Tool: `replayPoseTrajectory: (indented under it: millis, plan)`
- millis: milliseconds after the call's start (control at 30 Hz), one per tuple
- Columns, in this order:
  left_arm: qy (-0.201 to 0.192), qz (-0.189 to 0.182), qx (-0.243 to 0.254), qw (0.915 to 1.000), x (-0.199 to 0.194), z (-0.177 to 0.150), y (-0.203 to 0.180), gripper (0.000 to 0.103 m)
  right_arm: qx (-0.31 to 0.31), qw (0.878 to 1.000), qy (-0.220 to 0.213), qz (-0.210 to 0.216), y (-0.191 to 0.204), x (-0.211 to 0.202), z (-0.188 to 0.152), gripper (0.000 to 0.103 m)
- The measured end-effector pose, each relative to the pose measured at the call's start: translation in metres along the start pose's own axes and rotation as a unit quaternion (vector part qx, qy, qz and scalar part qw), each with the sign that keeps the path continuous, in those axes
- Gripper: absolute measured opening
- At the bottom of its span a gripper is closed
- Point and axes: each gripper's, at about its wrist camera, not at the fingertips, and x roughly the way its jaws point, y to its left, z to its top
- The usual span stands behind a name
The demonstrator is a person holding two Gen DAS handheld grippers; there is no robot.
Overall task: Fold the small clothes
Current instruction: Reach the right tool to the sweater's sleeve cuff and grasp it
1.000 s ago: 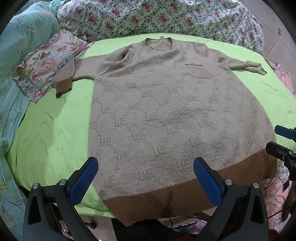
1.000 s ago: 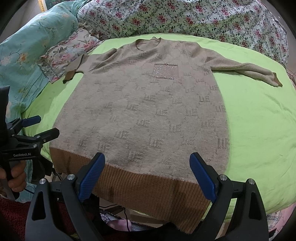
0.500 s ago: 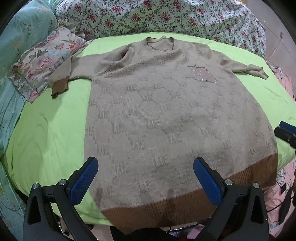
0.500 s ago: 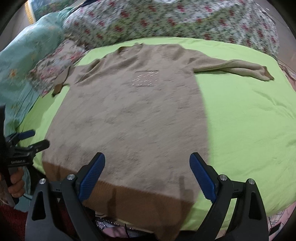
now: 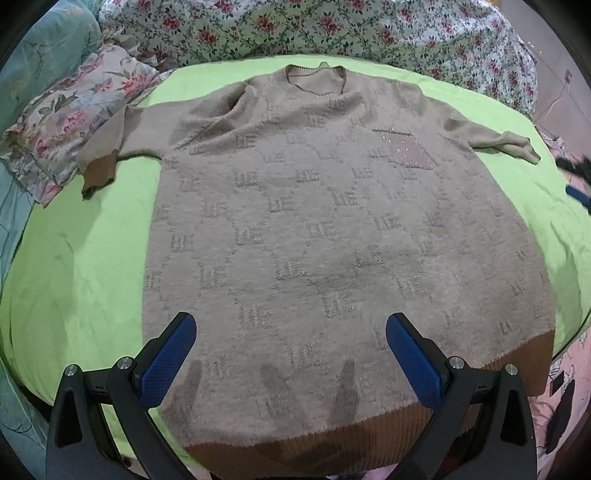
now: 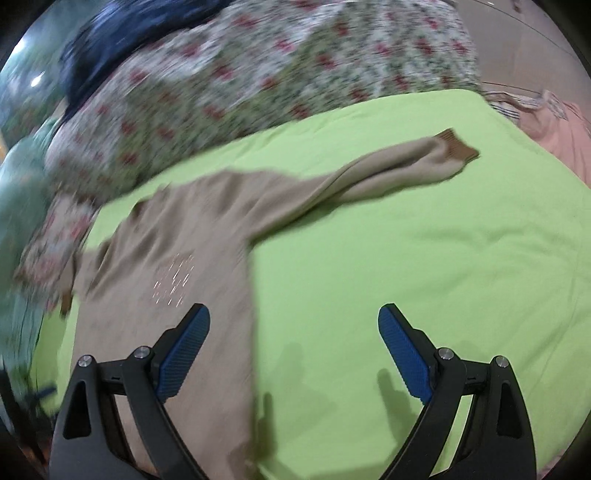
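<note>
The left hand-held gripper [image 5: 290,341] hangs with its blue-padded jaws spread wide and holding nothing, low over the bottom part of a beige knit sweater [image 5: 332,236]. Its shadow falls on the knit just above the brown ribbed hem [image 5: 369,439].

The sweater lies flat, front up, on a lime-green bed sheet [image 5: 74,266]. Its long axis runs from the hem nearest this camera to the round neckline [image 5: 316,79] at the far end, so the collar points away toward the floral bedding [image 5: 295,29]. A sparkly patch pocket [image 5: 404,149] sits on the chest. One sleeve reaches out to the left and ends in a brown cuff [image 5: 99,171] beside a floral pillow [image 5: 62,125]; the other stretches to the right.

The right hand-held gripper [image 6: 293,338] is likewise wide open and empty. In its blurred view it hangs over the sweater's side edge, one finger above the knit and the other above bare green sheet. Beyond it the right sleeve [image 6: 369,173] lies across the sheet, slanting up and away, its brown cuff at the far tip.
</note>
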Motion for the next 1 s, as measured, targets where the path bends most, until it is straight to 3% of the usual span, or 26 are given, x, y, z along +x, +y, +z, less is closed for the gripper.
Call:
replayPoseTrajectory:
  millis: [100, 167, 233, 500, 700, 800, 867, 900, 1000]
  plan:
    - [0.008, 0.001, -0.003, 1.0000, 0.007, 0.003, 0.001, 0.103, 0.031, 0.999, -0.005, -0.016, -0.023, 0.026, 0.040, 0.089]
    - [0.014, 0.002, -0.008, 0.9999, 0.012, 0.007, 0.004, 0.103, 0.045, 0.998, -0.006, -0.046, -0.038, 0.043, 0.063, 0.076]
    - [0.020, 0.001, -0.015, 0.9997, 0.018, 0.011, 0.007, 0.103, 0.079, 0.995, -0.008, -0.052, -0.059, 0.061, 0.090, 0.070]
    - [0.058, 0.000, -0.029, 0.9979, 0.048, 0.026, 0.010, 0.103, 0.150, 0.981, -0.024, -0.117, -0.123, 0.112, 0.173, 0.066]
    - [0.067, -0.013, -0.026, 0.9973, 0.064, 0.037, -0.003, 0.103, 0.148, 0.976, 0.030, -0.160, -0.142, 0.167, 0.186, 0.066]
    - [0.066, -0.016, -0.020, 0.9975, 0.068, 0.044, -0.008, 0.103, 0.128, 0.975, 0.030, -0.178, -0.142, 0.174, 0.183, 0.052]
    - [0.067, -0.019, -0.020, 0.9974, 0.069, 0.046, -0.009, 0.103, 0.128, 0.980, 0.012, -0.152, -0.138, 0.166, 0.182, 0.021]
    - [0.066, -0.022, -0.021, 0.9974, 0.070, 0.047, -0.010, 0.103, 0.133, 0.983, 0.001, -0.126, -0.135, 0.160, 0.181, 0.016]
    - [0.061, -0.028, -0.023, 0.9975, 0.068, 0.049, -0.009, 0.103, 0.106, 0.992, -0.036, -0.066, -0.104, 0.139, 0.176, 0.014]
